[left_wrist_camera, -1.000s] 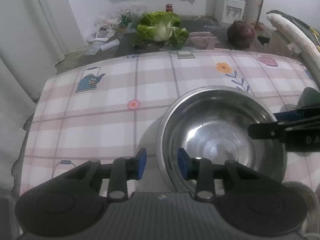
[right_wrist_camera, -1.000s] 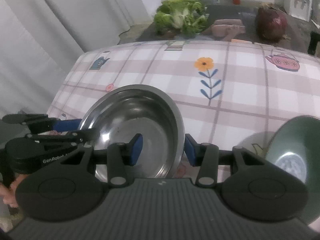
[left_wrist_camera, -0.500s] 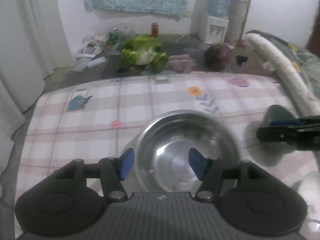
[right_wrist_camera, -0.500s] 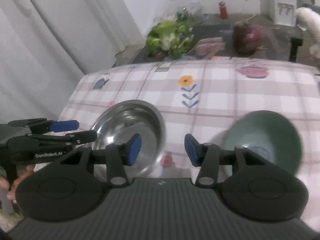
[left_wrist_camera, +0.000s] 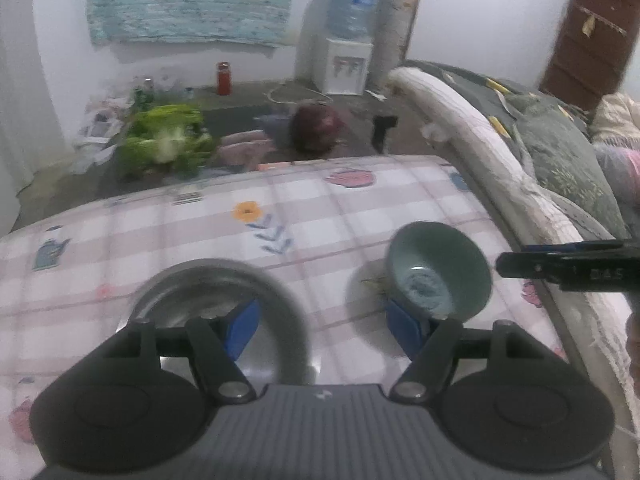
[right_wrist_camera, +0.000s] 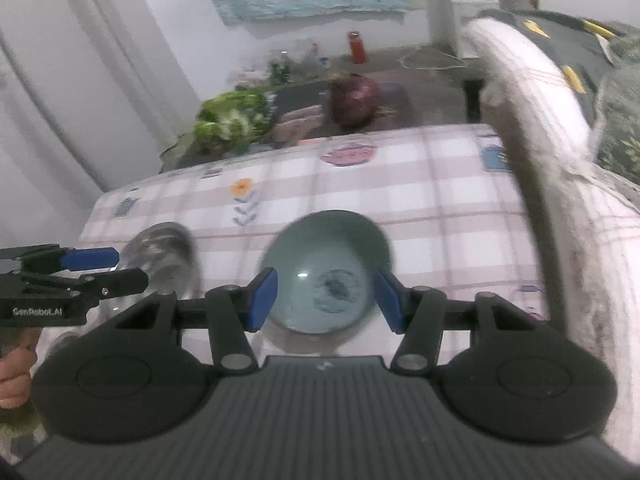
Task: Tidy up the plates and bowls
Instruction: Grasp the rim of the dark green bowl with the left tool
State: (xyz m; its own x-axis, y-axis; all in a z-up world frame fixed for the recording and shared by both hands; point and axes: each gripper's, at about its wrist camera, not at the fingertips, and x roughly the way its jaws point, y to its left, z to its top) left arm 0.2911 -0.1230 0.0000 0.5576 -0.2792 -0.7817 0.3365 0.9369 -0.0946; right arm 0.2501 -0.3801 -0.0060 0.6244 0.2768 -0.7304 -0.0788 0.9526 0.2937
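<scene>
Between the opening right gripper (right_wrist_camera: 325, 299) jaws, untouched green bowl (right_wrist_camera: 326, 270), left gripper (left_wrist_camera: 322, 326) jaws opening, empty.

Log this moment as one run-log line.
left claw: opening, empty | right claw: opening, empty, over green bowl | steel bowl: on checked cloth, left of green bowl | nothing stacked

home, bedrm | bedding (left_wrist_camera: 560, 160) | water dispenser (left_wrist_camera: 346, 56) | veg on floor (left_wrist_camera: 164, 144)
</scene>
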